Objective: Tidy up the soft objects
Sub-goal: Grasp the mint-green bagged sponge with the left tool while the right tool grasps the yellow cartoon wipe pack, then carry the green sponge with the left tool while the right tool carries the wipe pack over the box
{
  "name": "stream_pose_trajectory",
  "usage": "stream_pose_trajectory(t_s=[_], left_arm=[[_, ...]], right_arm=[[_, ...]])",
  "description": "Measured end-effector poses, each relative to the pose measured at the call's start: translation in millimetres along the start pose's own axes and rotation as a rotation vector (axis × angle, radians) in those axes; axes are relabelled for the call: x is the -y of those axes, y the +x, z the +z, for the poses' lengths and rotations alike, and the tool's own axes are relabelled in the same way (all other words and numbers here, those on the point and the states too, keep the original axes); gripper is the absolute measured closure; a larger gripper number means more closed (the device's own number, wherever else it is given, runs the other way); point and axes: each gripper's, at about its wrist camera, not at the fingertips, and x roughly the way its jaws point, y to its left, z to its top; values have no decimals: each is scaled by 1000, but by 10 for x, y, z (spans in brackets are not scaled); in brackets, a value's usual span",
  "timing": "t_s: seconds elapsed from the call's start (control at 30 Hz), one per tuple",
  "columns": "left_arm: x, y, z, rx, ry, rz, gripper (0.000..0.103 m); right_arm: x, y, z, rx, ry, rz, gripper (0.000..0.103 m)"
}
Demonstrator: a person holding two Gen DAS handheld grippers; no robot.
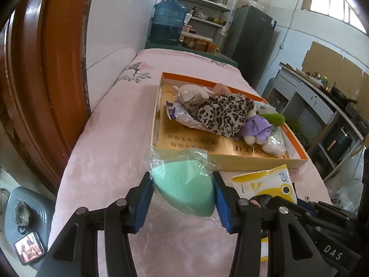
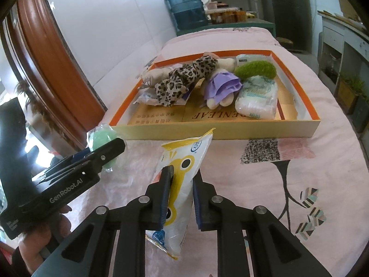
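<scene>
My left gripper (image 1: 183,184) is shut on a mint-green soft pad in a clear bag (image 1: 184,189), just above the pink bed cover; it also shows in the right wrist view (image 2: 103,138). My right gripper (image 2: 182,175) is shut on a yellow-and-white soft packet (image 2: 182,173), also seen in the left wrist view (image 1: 265,182). Ahead lies an orange-rimmed cardboard box (image 2: 207,131) holding a leopard-print cloth (image 2: 184,78), a plush doll in a purple dress (image 2: 221,87), a green fuzzy piece (image 2: 256,69) and a white tissue pack (image 2: 258,99).
The box (image 1: 230,159) sits mid-bed on the pink cover (image 2: 299,173). A wooden headboard (image 1: 46,69) and white wall run along the left. A blue water jug (image 1: 168,23), shelves and a dark fridge (image 1: 251,41) stand beyond the bed; a kitchen counter is to the right.
</scene>
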Motion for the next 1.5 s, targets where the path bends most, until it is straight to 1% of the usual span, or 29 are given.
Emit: stream_pose_trajectory(t_s=[0.47, 0.8, 1.1, 1.33, 1.5], left_arm=[[89, -202, 91, 57, 10, -18, 53], [180, -296, 196, 88, 29, -27, 53], [321, -362, 380, 125, 71, -40, 53], [487, -383, 615, 168, 115, -50, 53], [561, -334, 768, 180, 122, -71, 53]], right_arm=[[40, -266, 95, 67, -4, 7, 89], [90, -457, 215, 118, -15, 2, 90], [155, -623, 457, 177, -45, -32, 90], [263, -718, 678, 222, -56, -48, 90], [334, -739, 835, 245, -58, -54, 90]])
